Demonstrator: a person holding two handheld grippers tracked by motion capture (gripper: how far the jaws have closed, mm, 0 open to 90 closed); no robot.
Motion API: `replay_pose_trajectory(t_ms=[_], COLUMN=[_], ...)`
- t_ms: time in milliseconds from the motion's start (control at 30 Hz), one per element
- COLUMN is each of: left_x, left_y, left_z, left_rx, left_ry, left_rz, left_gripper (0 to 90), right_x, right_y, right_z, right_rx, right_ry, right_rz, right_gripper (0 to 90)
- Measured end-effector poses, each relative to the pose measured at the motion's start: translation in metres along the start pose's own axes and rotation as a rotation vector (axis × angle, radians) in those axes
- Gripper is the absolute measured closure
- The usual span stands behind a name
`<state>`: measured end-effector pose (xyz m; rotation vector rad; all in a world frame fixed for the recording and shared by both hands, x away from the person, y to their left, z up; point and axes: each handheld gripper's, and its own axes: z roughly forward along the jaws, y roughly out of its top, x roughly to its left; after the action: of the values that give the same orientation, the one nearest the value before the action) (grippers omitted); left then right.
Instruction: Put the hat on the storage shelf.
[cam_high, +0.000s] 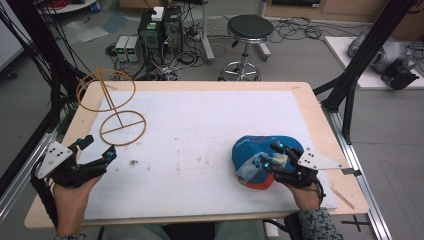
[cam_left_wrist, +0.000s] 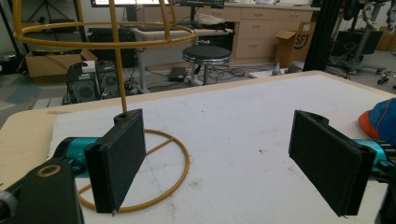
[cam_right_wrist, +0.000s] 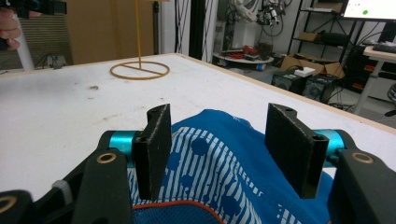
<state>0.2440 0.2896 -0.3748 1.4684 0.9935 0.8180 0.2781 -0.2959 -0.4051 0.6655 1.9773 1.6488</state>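
Observation:
A blue cap (cam_high: 252, 160) with white stripes, dots and an orange trim lies on the white sheet at the table's front right. My right gripper (cam_high: 271, 154) is open over it, and in the right gripper view the cap (cam_right_wrist: 219, 163) bulges up between the two spread jaws of that gripper (cam_right_wrist: 217, 135). A yellow wire stand (cam_high: 122, 127), a rod with a base ring and an upper ring, stands at the back left. My left gripper (cam_high: 100, 146) is held open at the front left, just short of the stand's base. In the left gripper view, nothing sits in the open gripper (cam_left_wrist: 219, 163). The stand (cam_left_wrist: 119, 70) rises behind the left jaw.
The white sheet (cam_high: 200, 130) covers most of the wooden table (cam_high: 310, 100). A small stick (cam_high: 342, 195) lies near the right front edge. Beyond the table are a stool (cam_high: 249, 27), computer boxes (cam_high: 160, 27) with cables, and a black frame post (cam_high: 360, 65).

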Motion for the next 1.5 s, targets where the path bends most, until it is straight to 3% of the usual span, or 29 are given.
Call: replay_pose_trajectory(t_ms=[600,767,800,833,1100,1267,1367,1500], left_x=[-0.001,-0.001,-0.001,-0.001,0.001,0.002,0.002,0.003], left_y=[-0.001,-0.001,-0.001,0.000,0.001,0.002,0.002,0.004], left_z=[0.001,0.001,0.001,0.000,-0.002,-0.003,-0.004,-0.006], left_rx=[0.003,0.001,0.001,0.000,-0.005,-0.008,-0.011,-0.015], left_ry=[-0.005,-0.008,-0.008,-0.009,-0.003,-0.001,0.002,0.008], left_rz=[0.006,0.009,0.009,0.014,0.014,0.013,0.012,0.010], left_gripper=[20.2,21.0,21.3,21.9,22.2,22.2,22.2,22.2], right_x=[-0.004,-0.004,-0.004,-0.004,-0.005,-0.005,-0.007,-0.009], right_y=[-0.007,-0.008,-0.008,-0.008,-0.006,-0.006,-0.004,0.002], right_z=[0.014,0.014,0.014,0.015,0.013,0.013,0.012,0.012], right_rx=[0.096,0.122,0.122,0.125,0.116,0.113,0.095,0.080], right_ry=[0.041,0.046,0.046,0.038,0.003,0.001,0.004,-0.012], right_rz=[0.009,0.000,0.000,-0.019,-0.026,-0.029,0.004,0.011], right_gripper=[50.9,61.5,61.5,66.9,88.6,89.5,89.6,89.8])
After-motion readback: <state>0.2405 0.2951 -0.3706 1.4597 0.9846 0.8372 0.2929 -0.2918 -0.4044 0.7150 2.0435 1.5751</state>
